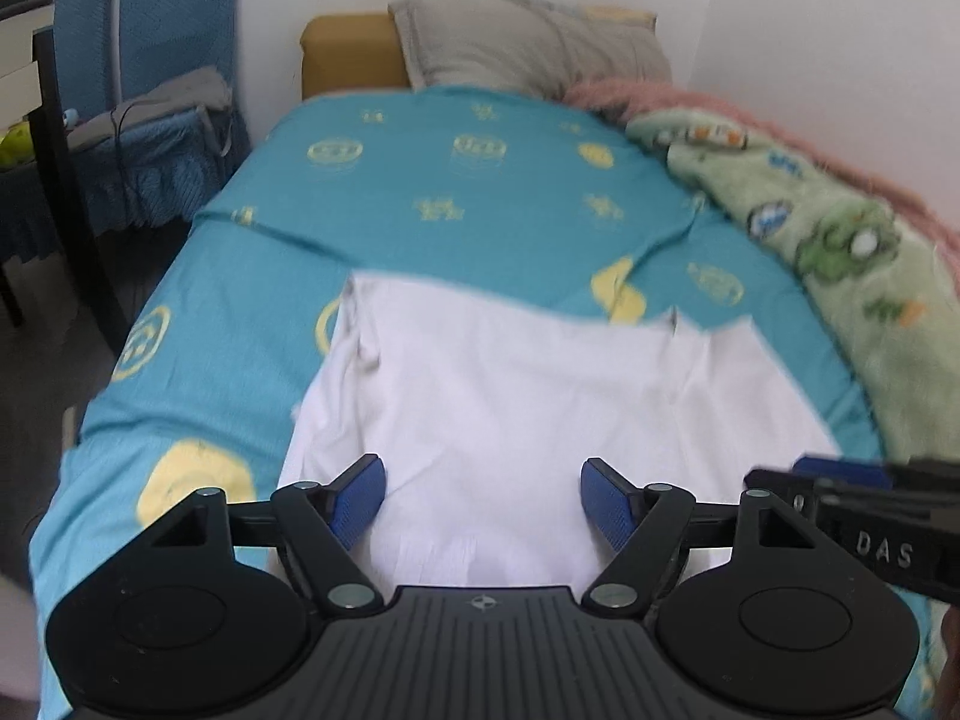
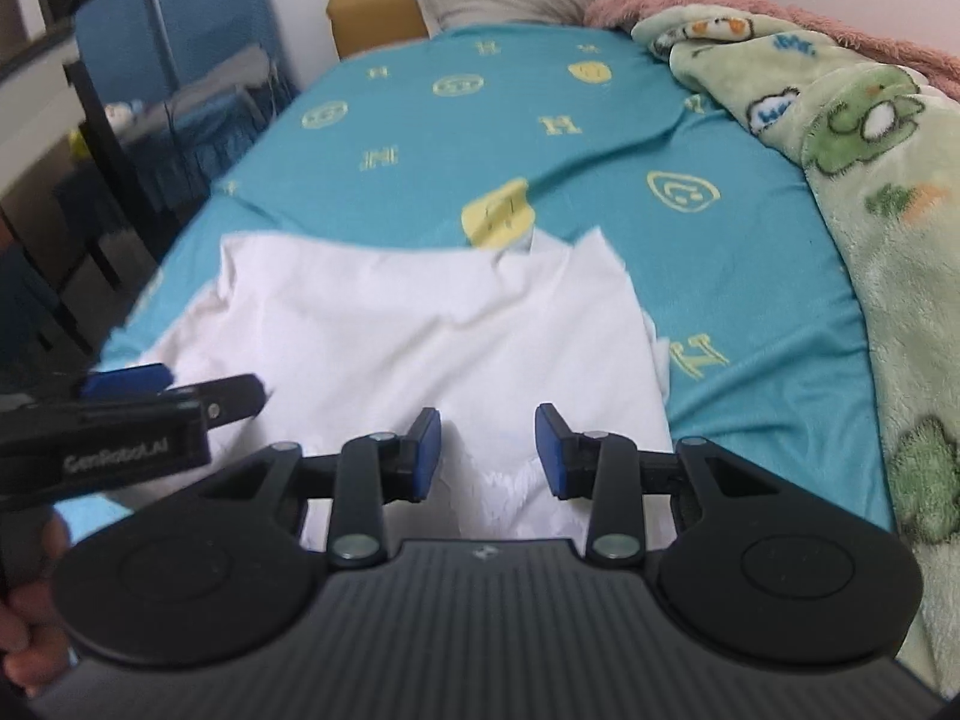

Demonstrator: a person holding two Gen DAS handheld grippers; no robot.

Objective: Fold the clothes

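Observation:
A white garment (image 1: 528,396) lies spread flat on the teal bed sheet (image 1: 468,198), folded into a rough rectangle. It also shows in the right wrist view (image 2: 420,324). My left gripper (image 1: 483,504) is open and empty, hovering over the garment's near edge. My right gripper (image 2: 487,450) is open and empty, also over the near part of the garment. The right gripper shows at the right edge of the left wrist view (image 1: 840,480). The left gripper shows at the left of the right wrist view (image 2: 168,390).
A green cartoon blanket (image 2: 870,138) and a pink blanket (image 2: 720,0) lie along the wall on the right. A grey pillow (image 1: 528,42) is at the head. Blue chairs (image 1: 168,30) and a dark table (image 1: 54,138) stand left of the bed.

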